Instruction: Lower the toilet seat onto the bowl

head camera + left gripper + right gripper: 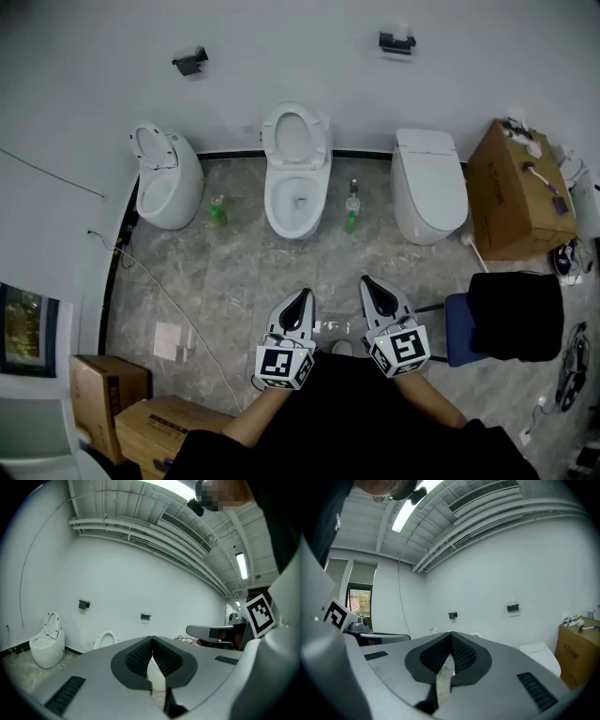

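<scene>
Three white toilets stand along the far wall. The middle toilet (298, 197) has its seat (295, 138) raised against the wall, and that seat (108, 639) also shows in the left gripper view. The left toilet (167, 187) also has its seat up, while the right toilet (428, 183) has its lid down. My left gripper (302, 296) and right gripper (368, 282) hover side by side over the floor, well short of the middle bowl. Both are shut with nothing between the jaws, as the left gripper (151, 640) and right gripper (450, 635) show in their own views.
A green bottle (217, 210) stands left of the middle toilet and another (352, 214) right of it. A large cardboard box (516, 192) sits at the far right, with a chair holding a black garment (516, 317) nearer. More boxes (112, 398) lie at the near left, and a cable crosses the floor.
</scene>
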Tool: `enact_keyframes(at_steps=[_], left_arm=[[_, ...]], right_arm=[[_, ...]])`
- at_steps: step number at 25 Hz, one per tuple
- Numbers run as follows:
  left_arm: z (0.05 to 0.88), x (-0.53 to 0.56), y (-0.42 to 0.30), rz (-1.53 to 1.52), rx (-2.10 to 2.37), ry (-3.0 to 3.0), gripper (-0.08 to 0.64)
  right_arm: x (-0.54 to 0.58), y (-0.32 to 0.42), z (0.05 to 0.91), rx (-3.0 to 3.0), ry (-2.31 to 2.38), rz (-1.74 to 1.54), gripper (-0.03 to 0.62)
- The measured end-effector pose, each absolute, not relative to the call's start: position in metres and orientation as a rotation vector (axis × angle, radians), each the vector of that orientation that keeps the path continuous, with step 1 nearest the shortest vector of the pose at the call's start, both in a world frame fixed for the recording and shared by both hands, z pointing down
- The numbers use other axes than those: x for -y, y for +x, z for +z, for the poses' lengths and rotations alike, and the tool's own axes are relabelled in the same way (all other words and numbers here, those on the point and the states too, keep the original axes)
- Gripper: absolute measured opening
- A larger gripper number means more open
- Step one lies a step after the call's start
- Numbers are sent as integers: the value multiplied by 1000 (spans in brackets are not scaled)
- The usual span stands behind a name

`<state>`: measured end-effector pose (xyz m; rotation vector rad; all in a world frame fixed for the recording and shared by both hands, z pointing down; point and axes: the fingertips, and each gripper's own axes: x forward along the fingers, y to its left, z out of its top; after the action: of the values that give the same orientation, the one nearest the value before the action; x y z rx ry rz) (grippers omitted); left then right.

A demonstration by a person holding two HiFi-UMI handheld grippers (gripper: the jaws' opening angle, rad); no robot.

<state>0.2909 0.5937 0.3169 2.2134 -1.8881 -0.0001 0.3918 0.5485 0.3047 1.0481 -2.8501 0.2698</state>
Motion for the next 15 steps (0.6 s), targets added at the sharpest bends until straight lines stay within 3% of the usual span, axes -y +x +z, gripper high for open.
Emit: enact_keyframes(at_steps=[8, 15], left_arm=[[326, -592, 296, -10, 1882, 2204, 15], [353, -561, 289, 0, 1833, 2196, 15]], right_arm=[[-532, 424, 322, 2851, 1134, 482, 31], [-506, 438, 343, 2797, 1230, 439, 32]])
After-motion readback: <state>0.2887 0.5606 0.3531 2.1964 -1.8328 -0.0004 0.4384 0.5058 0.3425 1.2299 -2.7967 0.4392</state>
